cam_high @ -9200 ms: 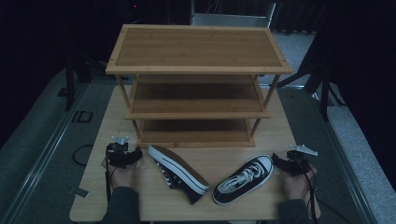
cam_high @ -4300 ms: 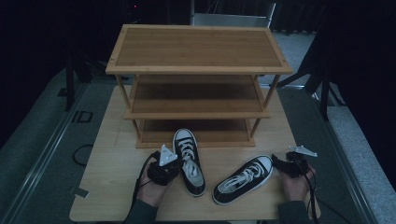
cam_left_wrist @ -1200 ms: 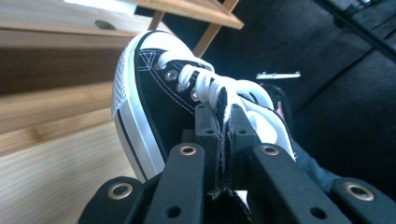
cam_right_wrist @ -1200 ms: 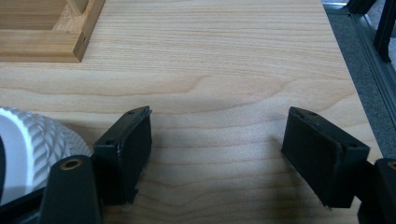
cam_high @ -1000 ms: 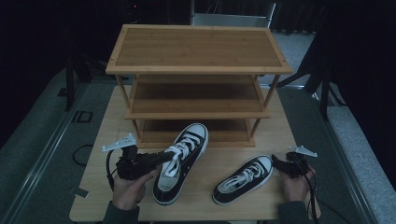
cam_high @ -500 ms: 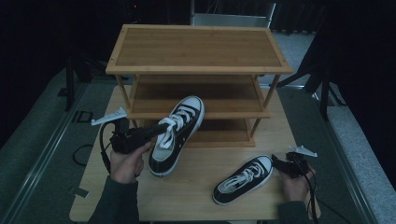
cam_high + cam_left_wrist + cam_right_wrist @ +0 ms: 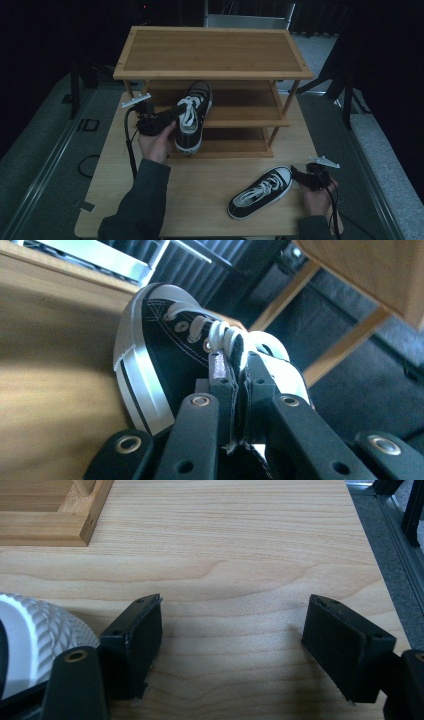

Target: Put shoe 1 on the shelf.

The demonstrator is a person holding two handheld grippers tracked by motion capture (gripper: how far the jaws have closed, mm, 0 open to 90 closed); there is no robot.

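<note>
A black sneaker (image 7: 192,117) with white laces and a white sole hangs in the air, its toe in over the middle shelf (image 7: 240,120) of the wooden rack and its heel out in front. My left gripper (image 7: 175,112) is shut on its upper edge by the laces. In the left gripper view the jaws (image 7: 239,385) pinch the sneaker (image 7: 165,350) beside the eyelets. The second sneaker (image 7: 261,192) lies on the table at the front right. My right gripper (image 7: 300,175) stands open just right of its toe, whose white toe cap (image 7: 35,640) touches the left jaw; the right gripper (image 7: 232,645) holds nothing.
The three-tier bamboo rack (image 7: 210,50) stands at the back of the wooden table (image 7: 210,175); its bottom shelf (image 7: 235,146) and top are bare. A rack foot (image 7: 50,510) shows ahead of the right gripper. Cables trail from both grippers. Dark floor surrounds the table.
My left gripper has carried the sneaker up and forward from over the table, bringing its toe in over the middle shelf. The right gripper and the second sneaker have stayed put.
</note>
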